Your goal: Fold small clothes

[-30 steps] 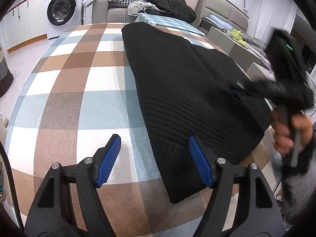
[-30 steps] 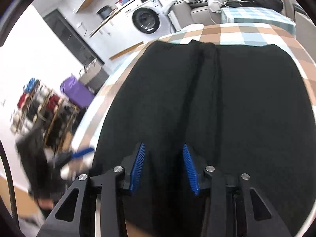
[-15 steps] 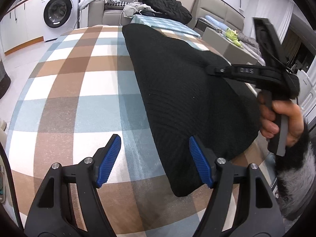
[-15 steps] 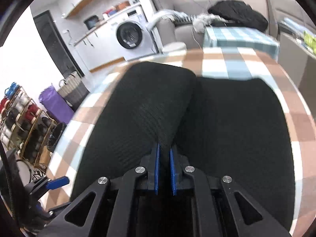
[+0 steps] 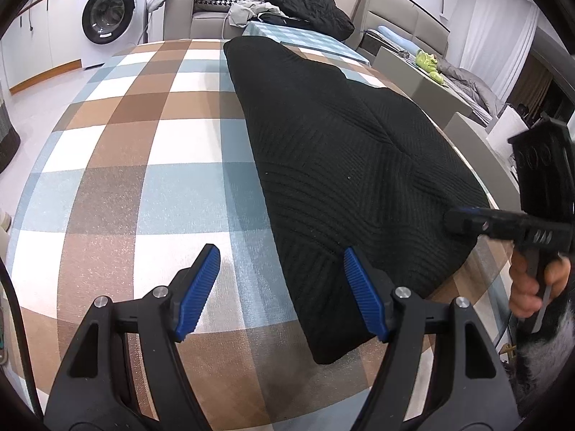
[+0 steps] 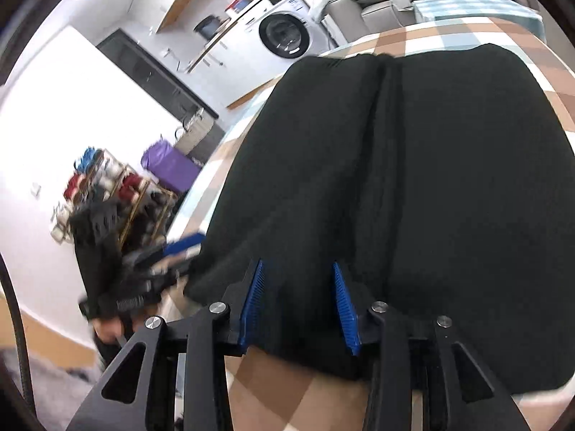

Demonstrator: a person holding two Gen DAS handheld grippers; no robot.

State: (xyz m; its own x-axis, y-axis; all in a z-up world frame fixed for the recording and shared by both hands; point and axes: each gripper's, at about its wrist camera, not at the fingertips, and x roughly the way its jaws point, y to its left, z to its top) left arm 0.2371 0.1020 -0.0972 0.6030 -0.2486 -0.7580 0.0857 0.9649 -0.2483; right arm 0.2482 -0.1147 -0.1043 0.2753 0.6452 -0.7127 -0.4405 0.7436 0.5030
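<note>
Since the earlier frame the right tongs [image 5: 453,223] have dropped to the black garment's [image 5: 345,165] near edge, while the left tongs [image 5: 282,287] hover agape over the checkered bench [image 5: 118,179] beside that garment; from the right wrist, right tongs [image 6: 298,305] are opening, cloth [image 6: 413,186] between unpressing pads.

A lived-in home, open living and laundry area. A white front-loading washing machine [image 5: 107,9] is sitting under a counter at far left. A beige sofa [image 5: 212,18] is running along the far wall, carrying heaped clothes and a black jacket [image 5: 309,7]. A checked tablecloth [image 5: 118,165] in brown, blue and white is covering the near table. In the right wrist view, a rack of shoes [image 6: 118,194] is standing by a white wall, a purple bag [image 6: 169,165] lying beside it.
</note>
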